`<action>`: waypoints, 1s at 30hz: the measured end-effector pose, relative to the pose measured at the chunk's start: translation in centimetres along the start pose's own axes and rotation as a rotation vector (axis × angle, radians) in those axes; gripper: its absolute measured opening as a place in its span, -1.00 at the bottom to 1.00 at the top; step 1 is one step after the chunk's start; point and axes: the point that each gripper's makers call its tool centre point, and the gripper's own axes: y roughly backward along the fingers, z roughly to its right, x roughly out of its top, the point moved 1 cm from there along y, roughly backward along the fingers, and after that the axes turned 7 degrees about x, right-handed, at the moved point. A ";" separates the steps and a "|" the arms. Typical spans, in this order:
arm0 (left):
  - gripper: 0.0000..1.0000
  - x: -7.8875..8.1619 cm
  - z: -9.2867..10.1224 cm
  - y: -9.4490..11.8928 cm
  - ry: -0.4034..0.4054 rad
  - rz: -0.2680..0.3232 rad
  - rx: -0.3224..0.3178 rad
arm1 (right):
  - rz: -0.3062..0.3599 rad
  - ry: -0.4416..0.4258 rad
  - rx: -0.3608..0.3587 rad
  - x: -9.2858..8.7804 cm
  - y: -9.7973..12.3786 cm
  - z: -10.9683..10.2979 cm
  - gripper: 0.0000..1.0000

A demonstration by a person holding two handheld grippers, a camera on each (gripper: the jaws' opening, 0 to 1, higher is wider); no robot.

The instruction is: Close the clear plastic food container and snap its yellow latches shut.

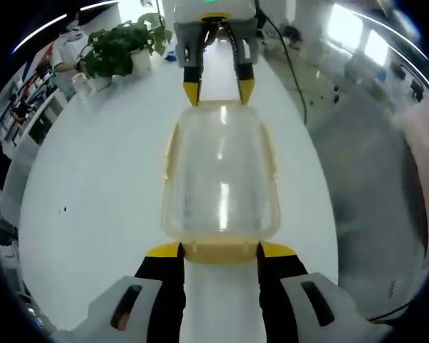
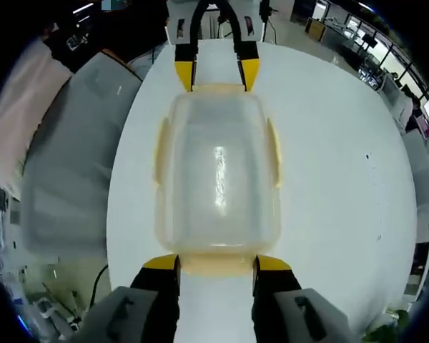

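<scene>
- The left gripper point(image 1: 218, 250) rises from the bottom of the left gripper view, its yellow-tipped fingers point(image 1: 164, 250) spread apart at either side of the near end latch point(image 1: 220, 251) of the clear plastic food container point(image 1: 220, 179).
- The container lies mid-frame on the white desk point(image 1: 93, 186), lid on, yellow latches along its sides.
- The right gripper point(image 1: 218, 89) faces in from the top, fingers apart at the far end.
- In the right gripper view, the right gripper's point(image 2: 216, 264) fingers straddle the near latch point(image 2: 216, 264).
- A potted plant point(image 1: 121, 46) stands upper left.
</scene>
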 end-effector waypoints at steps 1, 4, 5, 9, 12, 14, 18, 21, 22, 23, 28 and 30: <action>-0.26 0.1 0.0 -0.1 0.000 0.001 0.001 | -0.002 0.000 0.001 -0.2 0.1 0.0 -0.26; -0.26 0.5 0.1 -0.4 0.006 0.002 0.003 | -0.009 0.003 0.002 -0.5 0.2 0.0 -0.26; -0.26 0.6 0.2 -0.5 0.008 0.002 0.004 | -0.011 0.004 0.003 -0.7 0.3 0.1 -0.26; -0.26 1.0 0.2 -1.0 0.014 0.000 0.007 | -0.024 0.010 0.005 -1.2 0.4 0.2 -0.26; -0.26 1.4 0.4 -1.3 0.021 0.005 0.004 | -0.036 0.014 0.011 -1.9 0.5 0.2 -0.26; -0.26 1.6 0.4 -1.5 0.024 0.010 0.006 | -0.036 0.014 0.012 -2.1 0.6 0.2 -0.26; -0.26 1.6 0.4 -1.8 0.030 0.012 0.006 | -0.035 0.015 0.018 -2.3 0.5 0.3 -0.26; -0.26 1.5 0.3 -2.0 0.032 0.006 0.008 | -0.040 0.019 0.017 -2.3 0.2 0.5 -0.26; -0.26 1.5 0.3 -2.1 0.031 0.004 0.008 | -0.041 0.020 0.019 -2.3 0.1 0.6 -0.26; -0.26 1.4 0.3 -2.1 0.033 0.000 0.008 | -0.041 0.021 0.020 -2.3 -0.1 0.6 -0.26; -0.26 1.0 0.1 -2.2 0.031 -0.009 0.005 | -0.038 0.017 0.032 -2.2 -0.5 0.8 -0.26; -0.26 0.9 0.0 -2.4 0.025 -0.014 0.007 | -0.036 0.015 0.033 -2.2 -0.9 1.0 -0.26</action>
